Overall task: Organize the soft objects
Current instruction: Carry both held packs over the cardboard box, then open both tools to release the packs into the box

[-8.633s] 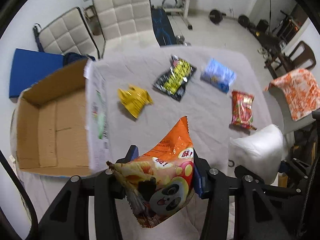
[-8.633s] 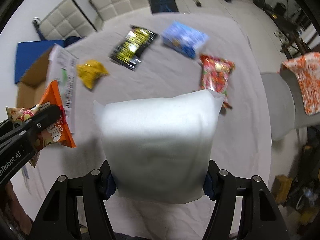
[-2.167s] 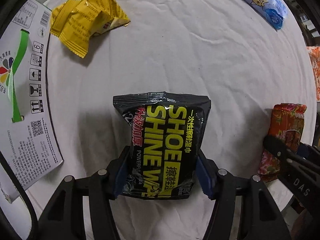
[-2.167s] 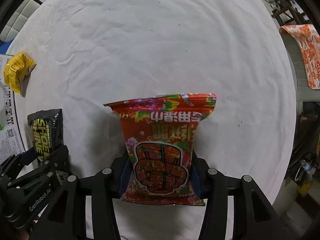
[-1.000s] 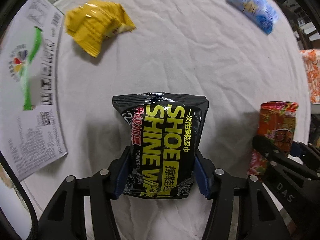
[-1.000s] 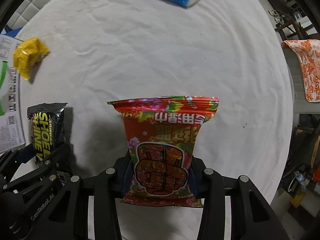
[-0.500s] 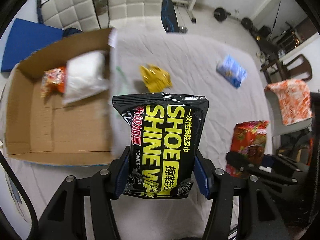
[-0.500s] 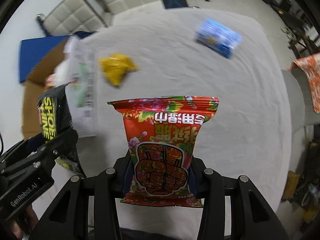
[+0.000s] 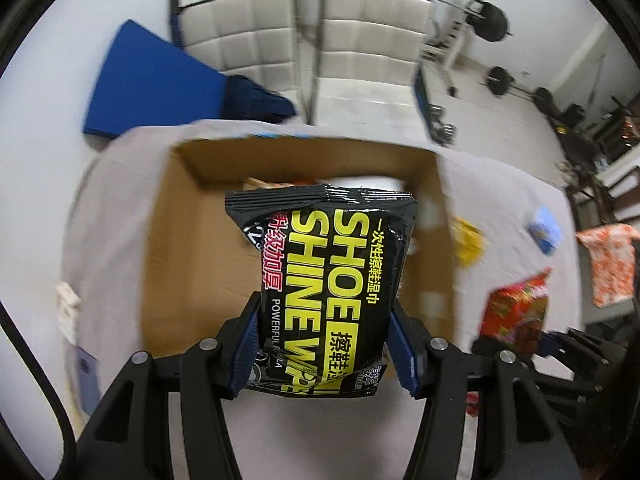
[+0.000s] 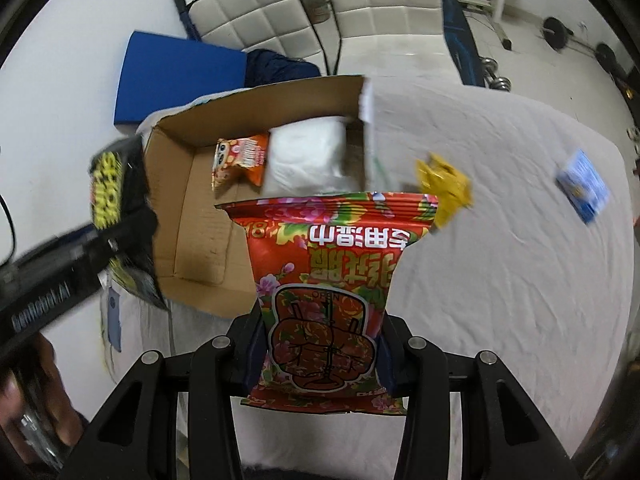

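Observation:
My left gripper (image 9: 324,348) is shut on a black "Shoe Shine Wipes" pack (image 9: 332,280) and holds it above the open cardboard box (image 9: 180,248). My right gripper (image 10: 320,356) is shut on a red flowered wipes pack (image 10: 328,288), held above the table next to the box (image 10: 200,232). Inside the box lie an orange snack bag (image 10: 240,160) and a white pillow pack (image 10: 308,156). The left gripper with its black pack (image 10: 116,216) shows at the left of the right wrist view. A yellow packet (image 10: 444,188) and a blue pack (image 10: 584,188) lie on the table.
The table has a grey cloth (image 10: 500,260). Two white padded chairs (image 9: 360,40) and a blue mat (image 9: 148,84) stand behind the box. Gym weights (image 9: 492,20) sit at the back right. A chair with an orange cloth (image 9: 612,264) is at the right.
Both grippers have lifted their packs off the table and swung left toward the box. The left pack now hangs over the box opening.

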Action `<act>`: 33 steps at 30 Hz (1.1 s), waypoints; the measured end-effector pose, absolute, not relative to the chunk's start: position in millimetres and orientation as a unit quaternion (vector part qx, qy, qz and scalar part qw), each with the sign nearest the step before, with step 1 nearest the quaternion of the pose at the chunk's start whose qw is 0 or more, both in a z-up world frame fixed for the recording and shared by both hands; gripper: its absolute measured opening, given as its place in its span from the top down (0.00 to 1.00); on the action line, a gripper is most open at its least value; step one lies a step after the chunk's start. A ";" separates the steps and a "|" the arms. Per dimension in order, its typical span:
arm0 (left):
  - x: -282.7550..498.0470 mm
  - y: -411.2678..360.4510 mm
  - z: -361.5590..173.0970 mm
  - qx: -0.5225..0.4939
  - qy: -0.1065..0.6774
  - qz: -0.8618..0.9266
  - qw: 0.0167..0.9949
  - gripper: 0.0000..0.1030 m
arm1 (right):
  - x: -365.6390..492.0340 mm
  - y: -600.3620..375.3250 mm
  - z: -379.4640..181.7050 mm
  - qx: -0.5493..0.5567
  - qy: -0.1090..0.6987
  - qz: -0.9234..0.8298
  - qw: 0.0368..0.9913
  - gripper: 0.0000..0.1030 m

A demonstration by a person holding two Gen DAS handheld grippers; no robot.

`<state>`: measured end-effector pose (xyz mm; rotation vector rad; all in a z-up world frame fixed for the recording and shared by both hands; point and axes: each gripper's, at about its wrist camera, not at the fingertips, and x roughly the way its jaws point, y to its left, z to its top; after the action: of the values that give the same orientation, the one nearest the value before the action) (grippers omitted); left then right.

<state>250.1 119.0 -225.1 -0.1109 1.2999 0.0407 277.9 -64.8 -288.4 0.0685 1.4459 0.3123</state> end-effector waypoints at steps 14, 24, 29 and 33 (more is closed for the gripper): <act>327.1 212.2 -312.3 -0.038 0.658 0.066 0.749 0.47 | 320.7 -1.8 -380.8 0.003 0.714 0.103 0.692 0.55; 364.1 227.6 -367.7 -0.023 0.696 0.070 0.715 0.47 | 331.6 7.6 -419.7 -0.009 0.737 0.079 0.671 0.54; 375.8 226.8 -384.1 -0.013 0.708 0.075 0.702 0.45 | 334.5 16.4 -439.5 -0.017 0.748 0.070 0.660 0.54; 381.8 219.1 -387.4 -0.004 0.713 0.063 0.698 0.45 | 336.0 17.4 -448.6 -0.016 0.754 0.062 0.654 0.54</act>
<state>381.8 219.1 -387.4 -0.0097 1.5904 0.1394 336.0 17.4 -448.6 -0.0355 1.7107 0.1411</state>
